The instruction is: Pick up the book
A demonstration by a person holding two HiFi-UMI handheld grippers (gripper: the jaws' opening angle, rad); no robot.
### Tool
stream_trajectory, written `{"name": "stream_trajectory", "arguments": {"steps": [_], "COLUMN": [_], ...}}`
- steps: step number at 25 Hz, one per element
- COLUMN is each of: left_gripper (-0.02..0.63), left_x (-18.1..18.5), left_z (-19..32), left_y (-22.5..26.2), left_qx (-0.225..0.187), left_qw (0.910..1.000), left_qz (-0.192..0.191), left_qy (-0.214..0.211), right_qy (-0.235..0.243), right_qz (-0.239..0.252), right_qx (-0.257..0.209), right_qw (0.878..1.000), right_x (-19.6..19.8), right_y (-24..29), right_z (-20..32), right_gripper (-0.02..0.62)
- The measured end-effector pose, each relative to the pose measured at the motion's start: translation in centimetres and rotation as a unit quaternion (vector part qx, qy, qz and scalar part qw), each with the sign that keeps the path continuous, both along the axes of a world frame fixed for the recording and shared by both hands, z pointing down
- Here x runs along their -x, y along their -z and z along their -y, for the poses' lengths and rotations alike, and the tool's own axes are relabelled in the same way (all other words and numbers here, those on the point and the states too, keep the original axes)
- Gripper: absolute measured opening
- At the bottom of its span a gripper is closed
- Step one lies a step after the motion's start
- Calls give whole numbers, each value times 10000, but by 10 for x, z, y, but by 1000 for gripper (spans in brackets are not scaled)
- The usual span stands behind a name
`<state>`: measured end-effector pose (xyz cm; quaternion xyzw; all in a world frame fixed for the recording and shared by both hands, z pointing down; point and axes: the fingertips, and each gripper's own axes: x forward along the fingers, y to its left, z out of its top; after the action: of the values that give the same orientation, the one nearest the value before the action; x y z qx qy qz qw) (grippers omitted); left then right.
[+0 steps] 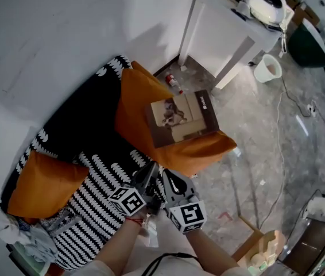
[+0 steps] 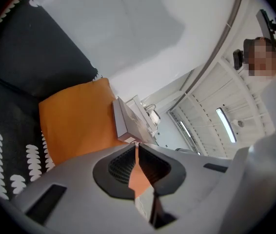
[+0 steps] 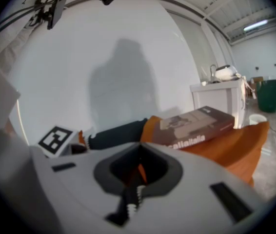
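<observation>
Book (image 1: 182, 118) lies flat on an orange cushion (image 1: 139, 96) at frame centre, directly above both tools, its long axis running left to right and rising slightly rightward. Left tool (image 1: 150, 171) and right tool (image 1: 170, 178) sit side by side at lower centre, jaws together on nothing. The right looks marginally nearer. The cushion rests on a black-and-white sofa (image 1: 70, 131), with grey stone floor (image 1: 260, 131) at right.

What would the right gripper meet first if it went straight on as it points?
Probably the orange cushion, just below the near edge of the book, though depth is unclear.
</observation>
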<state>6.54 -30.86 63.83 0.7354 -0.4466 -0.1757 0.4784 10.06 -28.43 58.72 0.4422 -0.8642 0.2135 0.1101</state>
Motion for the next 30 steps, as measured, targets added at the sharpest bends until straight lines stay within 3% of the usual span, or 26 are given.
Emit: {"name": "stream_trajectory", "arguments": {"steps": [5,10,15,21,30], "left_gripper": [45,126,226,301,318], "left_x": [11,5,-9,-10,-7], "left_z": [10,19,22,27,46], "left_y": [-13,-20,-20,-22,-15], "left_qx": [125,16,-197,-237,-339], "left_qw": [9989,9952,9858,9660,9538], "left_qz": [-366,-979,-1626,-2551,-2983], "left_qy": [257,14,-376,-339,-119], "right_qy": [-137,-168,-260,-356,-1070], "right_qz": [68,81,15,-70,-186], "right_qx": [112,101,156,-84,-562], "right_qw": [9998,9998,9995,9993,9925], "right_x": [-8,-12,-24,-39,-103], "right_y": [-13,-17,-29,-25,-4], "right_z": [13,22,29,40,105], "right_gripper": [12,12,12,12,12]}}
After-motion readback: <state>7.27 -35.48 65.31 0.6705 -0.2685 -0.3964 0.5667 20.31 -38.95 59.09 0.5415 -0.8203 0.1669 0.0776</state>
